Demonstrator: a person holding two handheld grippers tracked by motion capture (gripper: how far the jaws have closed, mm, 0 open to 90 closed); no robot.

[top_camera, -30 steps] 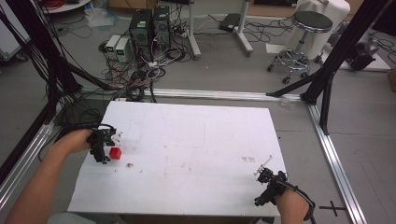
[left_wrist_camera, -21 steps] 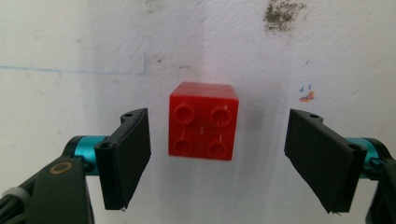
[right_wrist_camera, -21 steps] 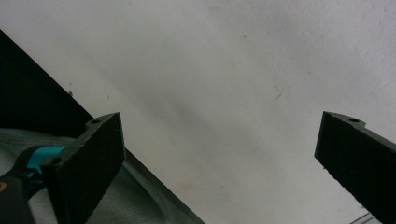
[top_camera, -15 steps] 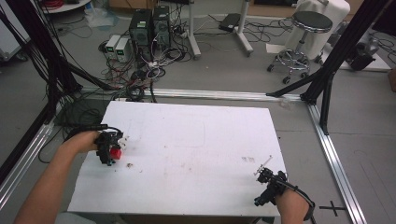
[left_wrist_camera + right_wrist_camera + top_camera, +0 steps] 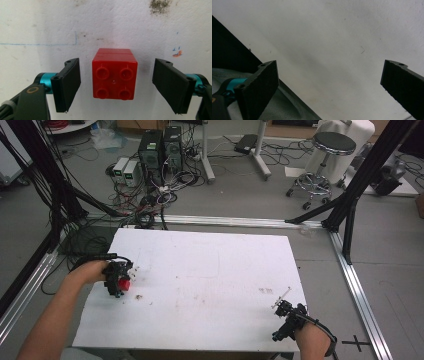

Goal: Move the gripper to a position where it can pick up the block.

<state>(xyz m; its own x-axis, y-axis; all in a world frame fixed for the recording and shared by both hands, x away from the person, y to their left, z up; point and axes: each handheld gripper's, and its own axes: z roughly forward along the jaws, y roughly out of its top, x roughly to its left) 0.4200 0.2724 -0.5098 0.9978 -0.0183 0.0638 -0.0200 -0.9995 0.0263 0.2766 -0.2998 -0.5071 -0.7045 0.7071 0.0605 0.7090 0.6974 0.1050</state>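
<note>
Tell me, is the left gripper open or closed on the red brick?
Open. In the left gripper view, the left gripper has a jaw on each side of the red brick, with white table showing in both gaps.

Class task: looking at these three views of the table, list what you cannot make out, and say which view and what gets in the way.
- Red brick, high view: the left claw covers part of it.
- Its lower sides, left claw view: seen from above, so hidden.
- Right claw, high view: too small to judge its opening.
- Right claw view: the bottom edge cuts off both jaws.

Lab: computers (image 5: 160, 147), cables (image 5: 150, 205), framing (image 5: 350, 195)
</note>
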